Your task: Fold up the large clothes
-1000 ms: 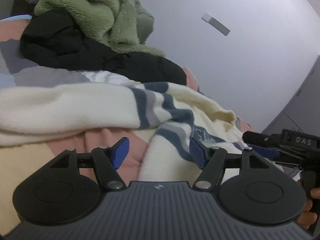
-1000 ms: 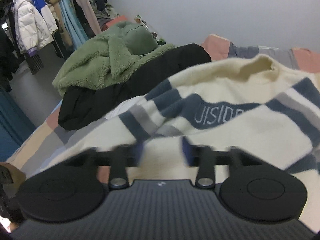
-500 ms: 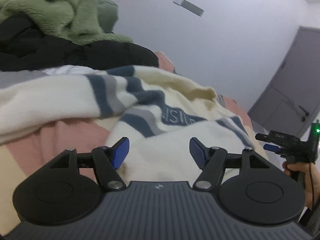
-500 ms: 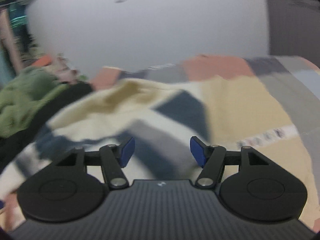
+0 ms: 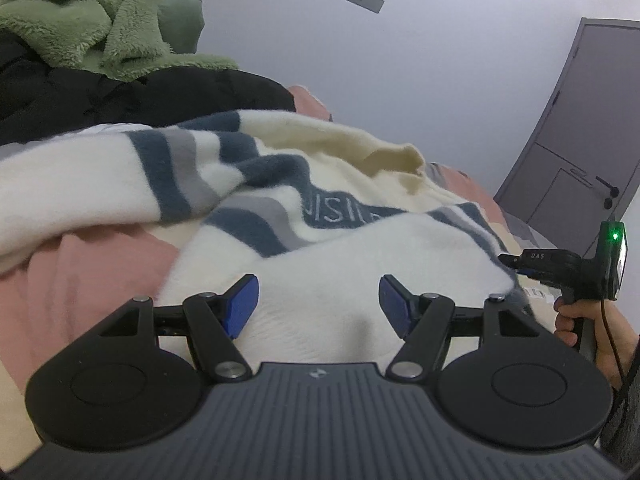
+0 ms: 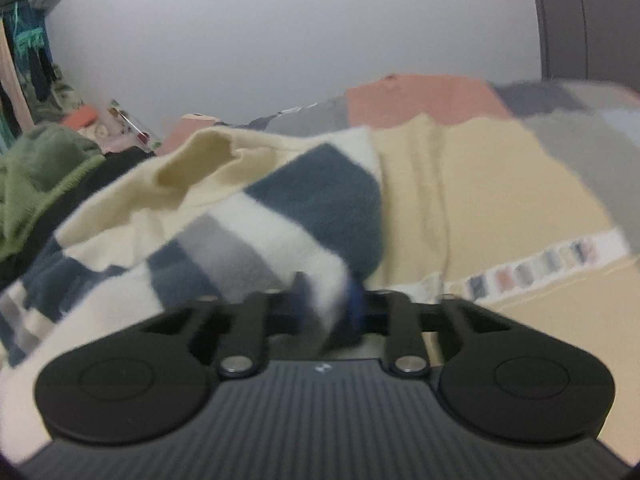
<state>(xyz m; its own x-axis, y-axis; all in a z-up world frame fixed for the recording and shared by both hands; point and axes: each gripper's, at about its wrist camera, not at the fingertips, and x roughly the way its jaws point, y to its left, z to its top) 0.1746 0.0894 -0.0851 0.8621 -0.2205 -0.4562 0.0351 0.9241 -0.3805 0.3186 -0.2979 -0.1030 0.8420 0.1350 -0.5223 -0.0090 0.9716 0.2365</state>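
A cream sweater (image 5: 328, 240) with dark blue and grey stripes lies spread over a bed (image 5: 80, 264) covered in pink, tan and grey patches. Pale lettering runs along one of its blue bands in the left wrist view.

The left gripper (image 5: 318, 306) hovers low over the white lower part of the sweater. Its two blue-tipped fingers (image 5: 240, 304) stand wide apart, and nothing is caught between them; the cloth lies just beyond and under them.

The right gripper (image 6: 328, 304) has its fingers drawn close together on a fold of the sweater (image 6: 280, 224), at a white stripe next to a dark blue one. The picture is blurred here, but the cloth plainly runs down between the two tips, so the grip is on the fabric. In the left wrist view the same gripper (image 5: 520, 264) shows at the right edge of the sweater, held by the person's right hand (image 5: 580, 320), with a green light lit on its body.

Behind the sweater a heap of other clothes sits on the bed: a fuzzy green garment (image 5: 92, 24) on top of a black jacket (image 5: 140, 100). A grey door (image 5: 572, 140) stands in the wall to the right.
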